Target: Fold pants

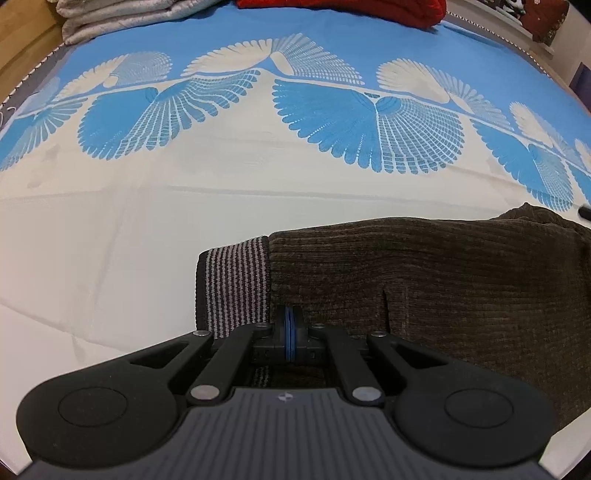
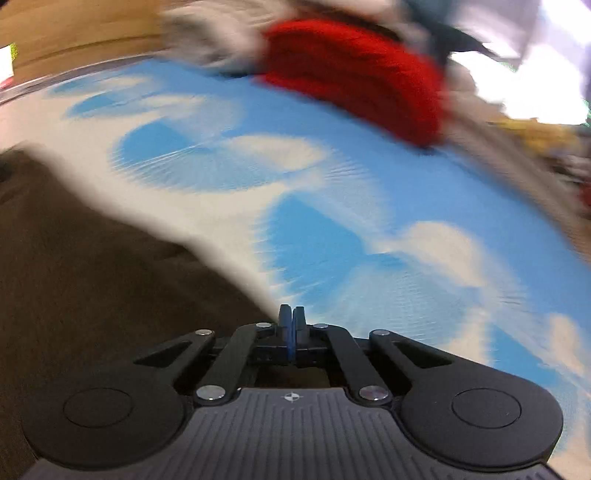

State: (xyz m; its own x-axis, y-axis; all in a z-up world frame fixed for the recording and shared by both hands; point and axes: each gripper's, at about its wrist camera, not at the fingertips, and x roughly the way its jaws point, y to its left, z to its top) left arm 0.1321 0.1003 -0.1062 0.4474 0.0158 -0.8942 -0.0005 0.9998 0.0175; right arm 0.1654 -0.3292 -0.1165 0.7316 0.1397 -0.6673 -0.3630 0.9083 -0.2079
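Observation:
Brown corduroy pants point(image 1: 424, 280) with a striped ribbed cuff point(image 1: 234, 284) lie folded on the blue and white bedsheet point(image 1: 147, 221). My left gripper point(image 1: 290, 314) is shut, its tips right over the pants beside the cuff; I cannot tell whether cloth is pinched. In the blurred right wrist view the pants point(image 2: 92, 266) fill the lower left. My right gripper point(image 2: 291, 314) is shut at the pants' right edge, above the sheet point(image 2: 369, 240), with nothing visibly between its fingers.
A red knitted garment point(image 1: 351, 9) and a folded grey blanket point(image 1: 122, 16) lie at the far edge of the bed. The red garment point(image 2: 354, 74) also shows in the right wrist view. A wooden bed frame point(image 1: 22, 33) is at the far left.

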